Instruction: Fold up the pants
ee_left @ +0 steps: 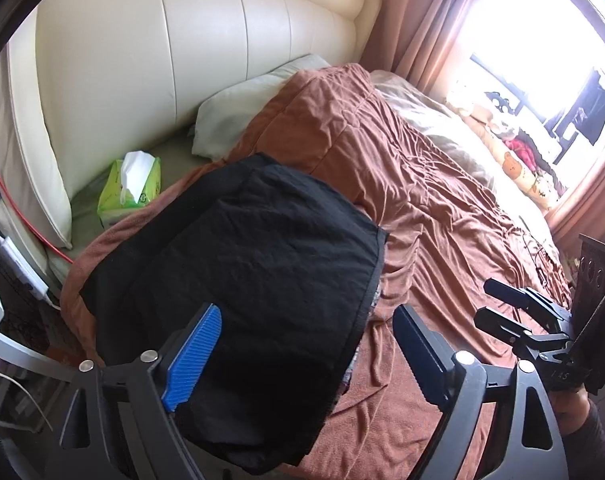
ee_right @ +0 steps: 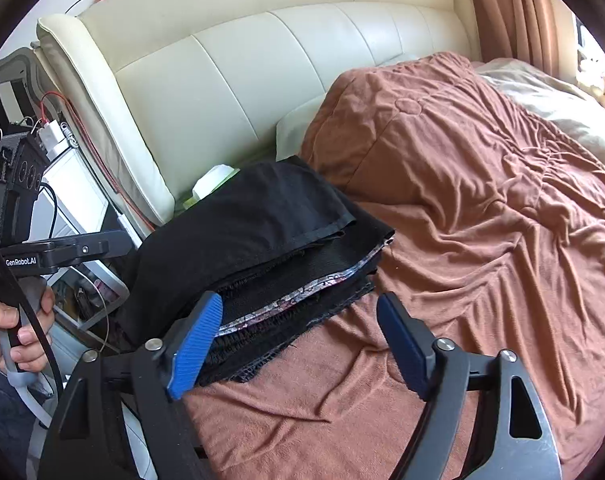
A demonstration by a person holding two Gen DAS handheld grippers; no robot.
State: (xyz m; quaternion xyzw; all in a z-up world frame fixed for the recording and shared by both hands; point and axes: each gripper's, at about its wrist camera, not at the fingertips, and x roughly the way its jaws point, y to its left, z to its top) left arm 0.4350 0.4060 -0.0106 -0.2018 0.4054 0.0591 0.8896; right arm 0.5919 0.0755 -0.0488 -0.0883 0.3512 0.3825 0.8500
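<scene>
Pants (ee_left: pixel 238 272) lie folded in a stack on the bed (ee_left: pixel 442 208); both grippers, left (ee_left: pixel 306 344) and right (ee_right: pixel 298 336), gape empty, so folding looks done

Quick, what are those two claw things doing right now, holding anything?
Left gripper: open, holding nothing, over the folded black pants.
Right gripper: open, holding nothing.

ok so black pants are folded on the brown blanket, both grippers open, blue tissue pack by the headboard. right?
Nearly. The tissue pack is green, not blue; the left wrist view shows it by the headboard. The rest holds: the black pants lie folded on the brown blanket, and the left gripper and right gripper are open.
</scene>
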